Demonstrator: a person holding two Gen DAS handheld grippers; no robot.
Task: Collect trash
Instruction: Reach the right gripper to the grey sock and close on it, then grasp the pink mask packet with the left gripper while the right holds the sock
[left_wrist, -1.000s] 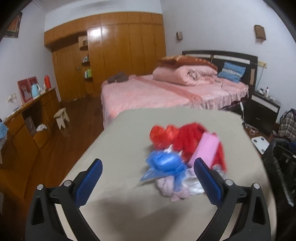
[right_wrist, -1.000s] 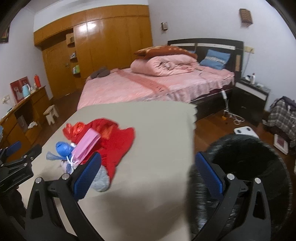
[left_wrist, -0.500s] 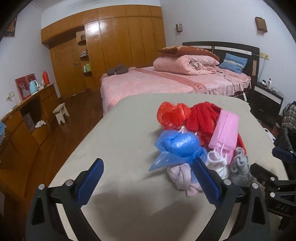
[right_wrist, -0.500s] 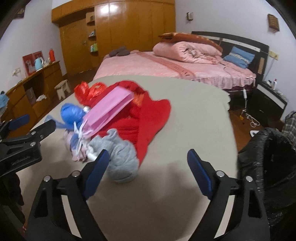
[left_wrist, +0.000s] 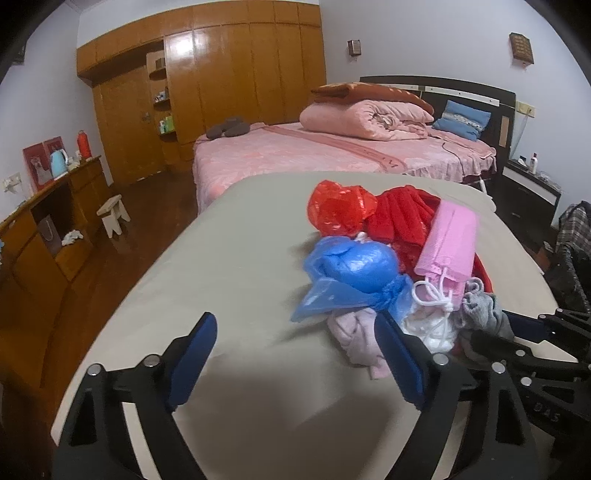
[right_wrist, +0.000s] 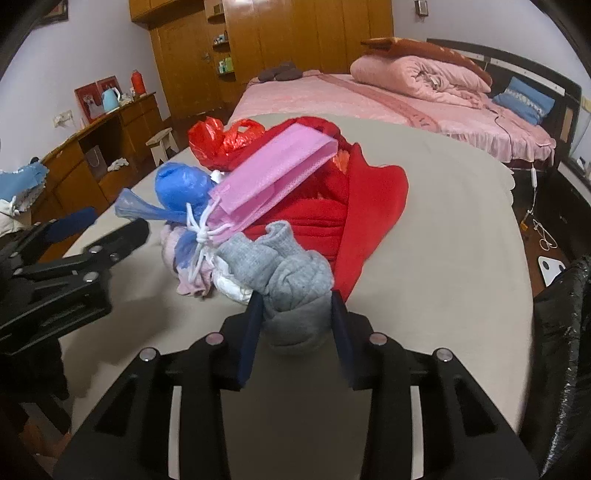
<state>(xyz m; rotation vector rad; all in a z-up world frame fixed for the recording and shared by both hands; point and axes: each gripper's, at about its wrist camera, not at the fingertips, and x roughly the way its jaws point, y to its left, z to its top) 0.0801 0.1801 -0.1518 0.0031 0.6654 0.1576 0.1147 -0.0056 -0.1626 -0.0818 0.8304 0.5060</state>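
While our left tool (left_wrist: 295, 354) hangs spread wide beside the blue bag (left_wrist: 351, 273), we pinch the grey sock (right_wrist: 295, 291) in our right tool (right_wrist: 297, 325) at the near edge of the pile on the table (right_wrist: 443, 258).

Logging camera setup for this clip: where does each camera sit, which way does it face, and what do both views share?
Left wrist: on the left gripper, low over the table, facing the bed; its open fingers show, with the right gripper at right.
Right wrist: on the right gripper, facing the same way; its fingers clamp the gray sock, left gripper at left.
Shared: blue bag, pink pouch, red cloth, bed.
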